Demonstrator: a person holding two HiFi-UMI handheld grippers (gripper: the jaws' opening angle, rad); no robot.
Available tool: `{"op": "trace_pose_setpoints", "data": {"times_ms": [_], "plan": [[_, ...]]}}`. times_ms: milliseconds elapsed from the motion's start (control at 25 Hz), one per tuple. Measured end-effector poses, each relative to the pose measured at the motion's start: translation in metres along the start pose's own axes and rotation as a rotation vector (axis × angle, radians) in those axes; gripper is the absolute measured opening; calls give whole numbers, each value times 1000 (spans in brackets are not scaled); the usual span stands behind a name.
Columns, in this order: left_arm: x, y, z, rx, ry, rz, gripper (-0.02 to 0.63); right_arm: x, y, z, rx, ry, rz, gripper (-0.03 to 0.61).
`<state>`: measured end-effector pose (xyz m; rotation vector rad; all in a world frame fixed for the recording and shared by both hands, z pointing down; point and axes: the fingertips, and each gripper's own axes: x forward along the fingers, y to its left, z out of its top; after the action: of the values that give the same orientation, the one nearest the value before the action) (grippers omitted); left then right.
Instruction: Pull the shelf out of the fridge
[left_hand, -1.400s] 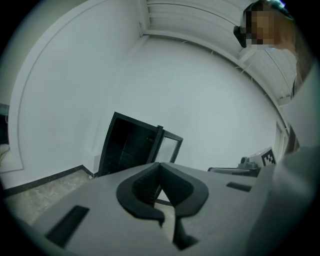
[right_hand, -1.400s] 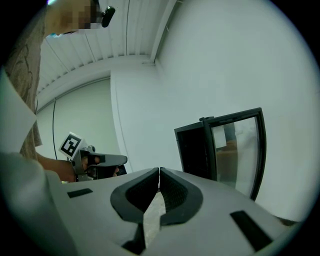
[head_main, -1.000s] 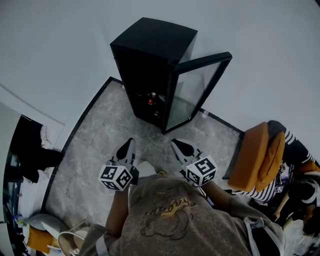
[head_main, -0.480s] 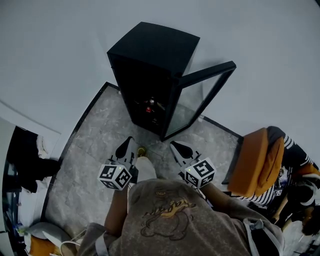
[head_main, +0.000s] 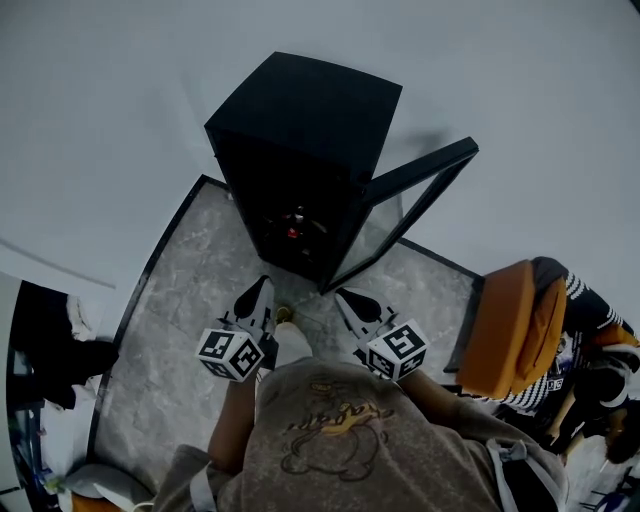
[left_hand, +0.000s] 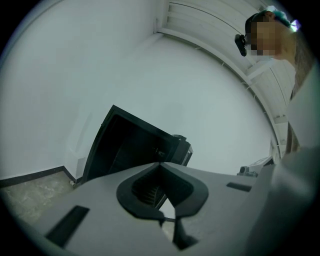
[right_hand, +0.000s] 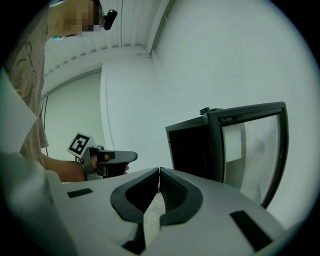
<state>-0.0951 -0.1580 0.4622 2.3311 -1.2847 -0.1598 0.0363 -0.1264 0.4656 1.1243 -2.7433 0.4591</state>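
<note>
Closed and empty, the left hand-held gripper (head_main: 260, 284) and right hand-held gripper (head_main: 346, 295) point side by side at the fridge (head_main: 300, 120) just ahead, whose door (head_main: 405, 205) is open to the right. The shelf is hidden in the dark interior, which the left faces more squarely. Both are nearer than a second ago.

Grey mottled floor (head_main: 185, 290) edged by a dark border strip (head_main: 150, 265). A black fridge (head_main: 300, 140), glass door (head_main: 405, 205) open, stands on it; an orange chair (head_main: 510, 320) stands to the fridge's right.
</note>
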Motion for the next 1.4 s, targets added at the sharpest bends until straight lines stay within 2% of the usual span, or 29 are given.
{"op": "trace_pose_setpoints", "data": {"times_ms": [360, 840, 1120, 1400], "plan": [[42, 33, 4, -51, 13, -24, 6, 33, -12, 13, -7, 21, 16, 21], [89, 82, -11, -280, -2, -63, 6, 52, -16, 28, -25, 45, 6, 21], [111, 96, -16, -355, 4, -94, 8, 60, -23, 33, -21, 34, -33, 21], [135, 123, -28, -450, 12, -87, 22, 70, -24, 34, -17, 43, -53, 21]]}}
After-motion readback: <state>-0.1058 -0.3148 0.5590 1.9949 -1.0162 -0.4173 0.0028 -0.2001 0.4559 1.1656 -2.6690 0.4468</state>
